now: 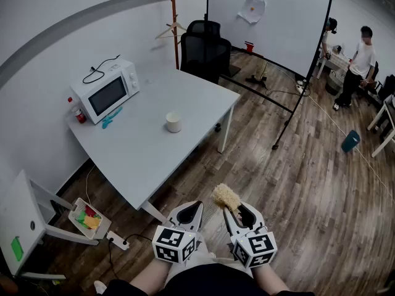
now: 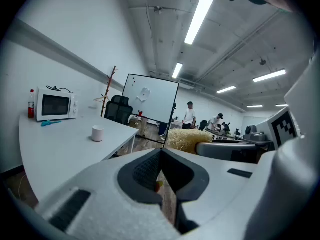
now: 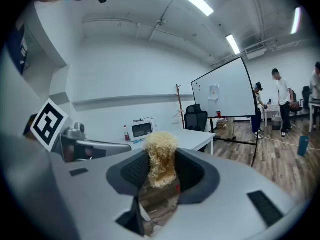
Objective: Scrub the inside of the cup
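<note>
A white cup (image 1: 174, 122) stands upright on the white table (image 1: 142, 147), well ahead of both grippers; it also shows small in the left gripper view (image 2: 97, 133). My right gripper (image 1: 229, 208) is shut on a yellow loofah scrubber (image 1: 226, 197), which sticks up between its pads (image 3: 159, 159). My left gripper (image 1: 199, 203) is shut with nothing between its jaws (image 2: 161, 153). Both grippers hover over the wooden floor, off the table's near corner.
A microwave (image 1: 108, 91) with a red-capped bottle (image 1: 77, 112) and a blue item (image 1: 112, 117) sits at the table's far left. Black chairs (image 1: 203, 48) and a whiteboard (image 1: 265, 17) stand behind. A person (image 1: 357, 66) stands at far right. A basket (image 1: 87, 218) sits on the floor.
</note>
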Available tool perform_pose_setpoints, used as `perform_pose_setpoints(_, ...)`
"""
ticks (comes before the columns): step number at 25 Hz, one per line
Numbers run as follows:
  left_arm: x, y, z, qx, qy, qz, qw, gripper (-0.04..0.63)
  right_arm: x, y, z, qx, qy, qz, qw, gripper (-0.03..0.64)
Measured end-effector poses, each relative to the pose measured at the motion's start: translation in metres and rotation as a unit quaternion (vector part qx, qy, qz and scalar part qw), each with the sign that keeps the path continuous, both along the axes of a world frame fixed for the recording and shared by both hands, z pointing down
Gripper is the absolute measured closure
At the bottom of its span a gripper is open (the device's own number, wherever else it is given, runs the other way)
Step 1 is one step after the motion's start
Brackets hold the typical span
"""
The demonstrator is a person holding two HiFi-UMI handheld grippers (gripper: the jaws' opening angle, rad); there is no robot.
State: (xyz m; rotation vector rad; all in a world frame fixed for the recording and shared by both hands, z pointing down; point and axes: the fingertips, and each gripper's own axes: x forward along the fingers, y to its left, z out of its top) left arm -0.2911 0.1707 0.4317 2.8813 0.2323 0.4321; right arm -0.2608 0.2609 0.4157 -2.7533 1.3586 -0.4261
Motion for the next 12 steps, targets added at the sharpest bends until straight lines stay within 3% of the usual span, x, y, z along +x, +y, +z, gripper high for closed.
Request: perform_pose_setpoints(12, -0.0022, 0.0046, 0.0029, -0.006, 0.0, -0.007, 1.0, 0.578, -0.0025, 0.0049, 0.0025, -0.005, 0.0, -0.006, 1.0, 0.46)
